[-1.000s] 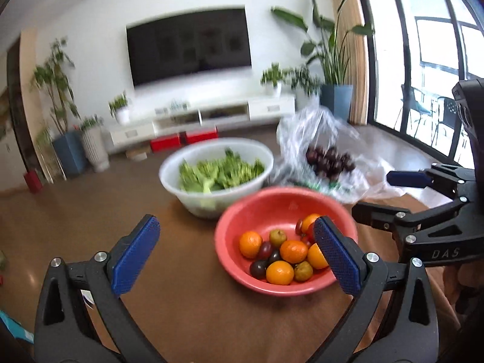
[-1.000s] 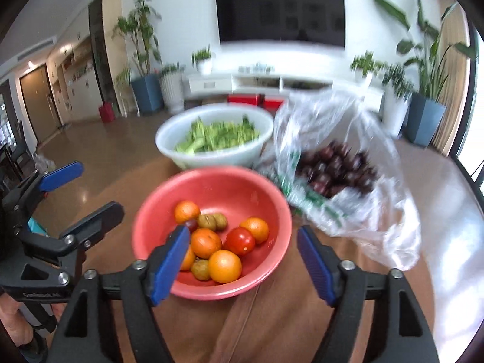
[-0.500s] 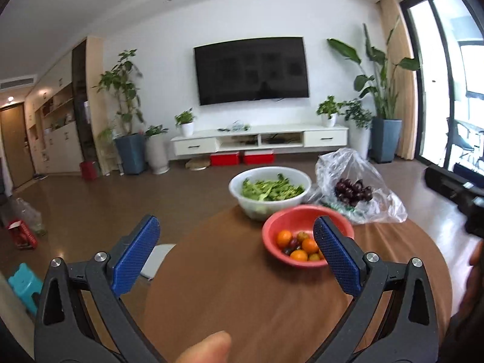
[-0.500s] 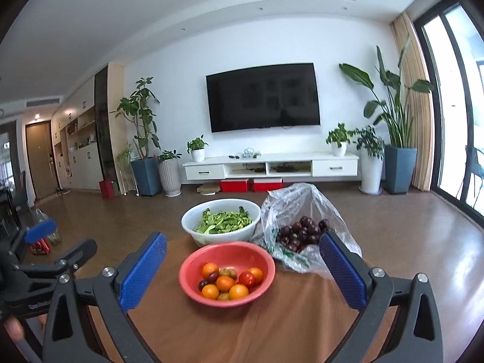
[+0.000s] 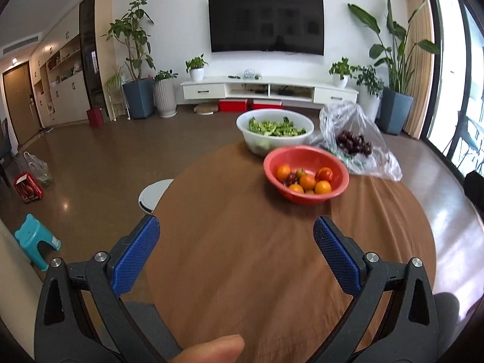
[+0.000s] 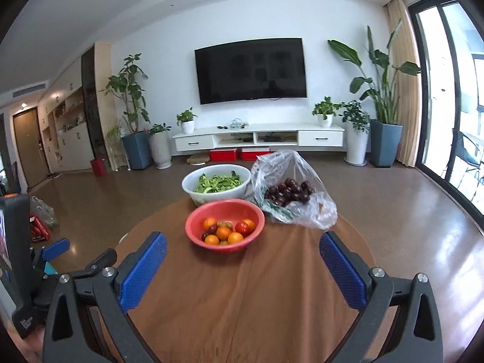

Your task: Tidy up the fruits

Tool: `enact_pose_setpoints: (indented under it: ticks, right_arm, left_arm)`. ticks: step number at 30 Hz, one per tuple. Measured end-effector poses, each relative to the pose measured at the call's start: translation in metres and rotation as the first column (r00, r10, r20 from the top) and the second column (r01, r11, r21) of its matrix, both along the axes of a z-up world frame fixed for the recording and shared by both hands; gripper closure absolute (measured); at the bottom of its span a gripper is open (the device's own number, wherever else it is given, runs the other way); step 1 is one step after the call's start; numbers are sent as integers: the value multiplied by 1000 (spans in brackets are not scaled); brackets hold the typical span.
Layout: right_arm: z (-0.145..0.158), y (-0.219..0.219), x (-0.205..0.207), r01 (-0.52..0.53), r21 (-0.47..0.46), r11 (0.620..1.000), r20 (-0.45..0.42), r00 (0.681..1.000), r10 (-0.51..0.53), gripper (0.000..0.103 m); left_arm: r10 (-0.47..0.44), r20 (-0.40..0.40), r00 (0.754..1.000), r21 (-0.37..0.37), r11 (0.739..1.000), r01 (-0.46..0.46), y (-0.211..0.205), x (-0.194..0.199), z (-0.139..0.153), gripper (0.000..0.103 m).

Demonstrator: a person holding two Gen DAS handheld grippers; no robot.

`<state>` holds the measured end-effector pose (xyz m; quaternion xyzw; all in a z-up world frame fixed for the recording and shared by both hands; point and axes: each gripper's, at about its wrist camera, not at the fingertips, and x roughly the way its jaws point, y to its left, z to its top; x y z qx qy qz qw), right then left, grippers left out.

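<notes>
Hand-held grippers: left (image 5: 236, 242) and right (image 6: 242, 257) both apart, empty | step: reach red bowl (image 6: 193, 227) near worktop (image 6: 272, 287) far edge | tip: grip one fruit, gently.

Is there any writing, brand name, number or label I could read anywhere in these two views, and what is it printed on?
Nothing can be read for certain.
Other claw's black body, low in the right view: pale printed mark, too blurred to read.
Red box on the floor: pale printing, too small to read.
Plastic bag on the table: green print, no legible words.
TV: dark screen, no text.
</notes>
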<state>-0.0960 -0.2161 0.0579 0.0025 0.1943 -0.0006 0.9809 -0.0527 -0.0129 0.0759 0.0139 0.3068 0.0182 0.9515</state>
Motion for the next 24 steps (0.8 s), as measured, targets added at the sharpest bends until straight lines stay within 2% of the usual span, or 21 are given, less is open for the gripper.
enact_pose_setpoints:
  ticks: [3, 8, 12, 17, 24]
  right_arm:
    - [-9, 0, 0, 19, 7, 1000, -44, 999, -18, 0]
    - [-16, -2, 3, 37, 74, 997, -154, 988, -25, 0]
    - [-16, 3, -3, 57, 42, 997, -175, 983, -49, 0]
    - [-25, 8, 2, 58, 18, 998, -266, 963, -51, 0]
    - [-33, 14, 2, 56, -6, 998, -309, 949, -56, 0]
  left_arm:
    - [-11, -19, 1000, 2, 1000, 11, -5, -4, -4, 0]
    - [-33, -58, 998, 0, 999, 33, -9, -7, -7, 0]
    - [-45, -85, 995, -8, 999, 45, -12, -8, -12, 0]
    - [-57, -119, 991, -12, 998, 56, -15, -10, -21, 0]
    - [-62, -146, 987, -2, 998, 62, -19, -8, -32, 0]
